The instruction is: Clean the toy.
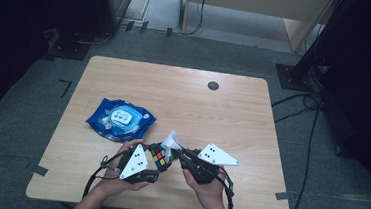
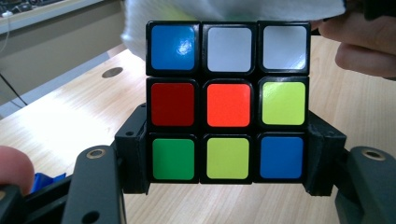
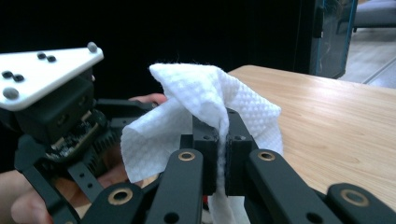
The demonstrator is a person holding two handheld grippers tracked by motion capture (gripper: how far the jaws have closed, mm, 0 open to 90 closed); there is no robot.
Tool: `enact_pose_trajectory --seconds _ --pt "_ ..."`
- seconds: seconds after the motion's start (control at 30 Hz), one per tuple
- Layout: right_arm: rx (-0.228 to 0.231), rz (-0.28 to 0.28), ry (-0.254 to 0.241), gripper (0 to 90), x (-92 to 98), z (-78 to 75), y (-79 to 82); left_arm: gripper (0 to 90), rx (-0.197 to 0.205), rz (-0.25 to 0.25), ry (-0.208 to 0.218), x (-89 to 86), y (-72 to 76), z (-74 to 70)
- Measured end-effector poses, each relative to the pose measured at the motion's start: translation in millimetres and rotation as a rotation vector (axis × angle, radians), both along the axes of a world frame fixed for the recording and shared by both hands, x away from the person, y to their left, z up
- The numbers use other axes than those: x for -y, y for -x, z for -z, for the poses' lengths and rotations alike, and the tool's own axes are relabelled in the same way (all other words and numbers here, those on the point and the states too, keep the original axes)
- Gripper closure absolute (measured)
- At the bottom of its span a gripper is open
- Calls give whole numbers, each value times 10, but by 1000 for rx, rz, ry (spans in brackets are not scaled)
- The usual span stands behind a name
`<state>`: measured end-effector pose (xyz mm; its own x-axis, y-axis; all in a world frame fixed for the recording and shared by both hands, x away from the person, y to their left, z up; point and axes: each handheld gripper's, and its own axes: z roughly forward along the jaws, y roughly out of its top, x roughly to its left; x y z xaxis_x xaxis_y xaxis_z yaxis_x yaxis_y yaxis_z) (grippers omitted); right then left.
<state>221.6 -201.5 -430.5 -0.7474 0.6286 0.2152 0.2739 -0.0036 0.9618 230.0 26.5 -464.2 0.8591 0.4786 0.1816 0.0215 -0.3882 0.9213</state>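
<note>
Two grips set: left gripper (image 1: pixel 155 158) jaws clamp the cube (image 2: pixel 228 100) above the table's near edge, right gripper (image 3: pixel 222 154) jaws pinch the wipe (image 3: pixel 196 112); rub it firmly across cube's top.

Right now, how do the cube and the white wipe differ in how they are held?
The cube is rigid and many-coloured, clamped by its sides in the left gripper, jaws wide. The white wipe is soft and crumpled, pinched in the right gripper, jaws nearly closed. Both are held above the table.
</note>
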Motion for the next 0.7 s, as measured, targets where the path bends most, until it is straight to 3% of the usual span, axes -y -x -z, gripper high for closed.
enact_pose_trajectory --seconds 0.13,0.33,0.57,0.7 --pt "16 2 -2 872 -36 -15 21 342 11 6 -14 20 19 -6" --pt "-6 43 4 870 5 24 -34 343 24 -1 -20 22 33 -22" --pt "-36 99 41 871 92 104 -103 343 22 -18 -8 -32 6 -50" --pt "-44 102 51 873 110 127 -101 343 3 -50 14 -92 -47 -65"
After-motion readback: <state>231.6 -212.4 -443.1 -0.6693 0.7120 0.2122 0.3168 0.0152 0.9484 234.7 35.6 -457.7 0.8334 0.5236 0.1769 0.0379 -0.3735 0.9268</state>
